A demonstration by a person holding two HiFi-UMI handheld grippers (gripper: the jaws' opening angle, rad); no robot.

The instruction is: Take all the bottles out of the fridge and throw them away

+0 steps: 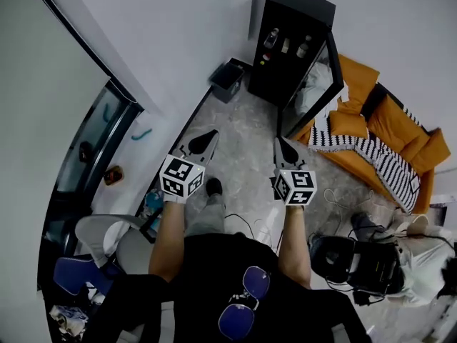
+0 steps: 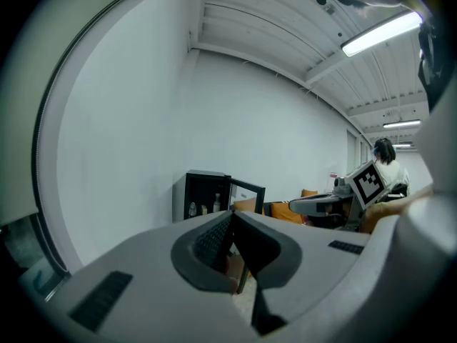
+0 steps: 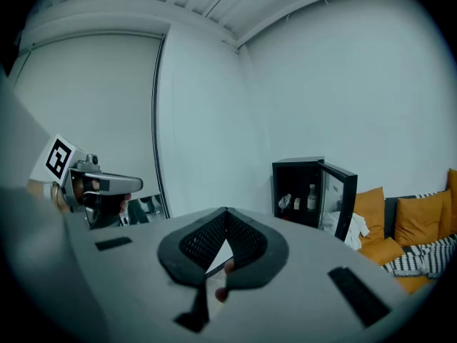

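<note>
Small black fridge, door open, bottles inside.
We hold left tongs and right tongs shut, empty, facing it.

The pale mottled floor carries a black fridge against the wall, its door open, with a dark bin just beside it. An orange sofa stands on the fridge's other side, a striped blanket over it. Cables trail nearby. Bottles stand inside the fridge.
</note>
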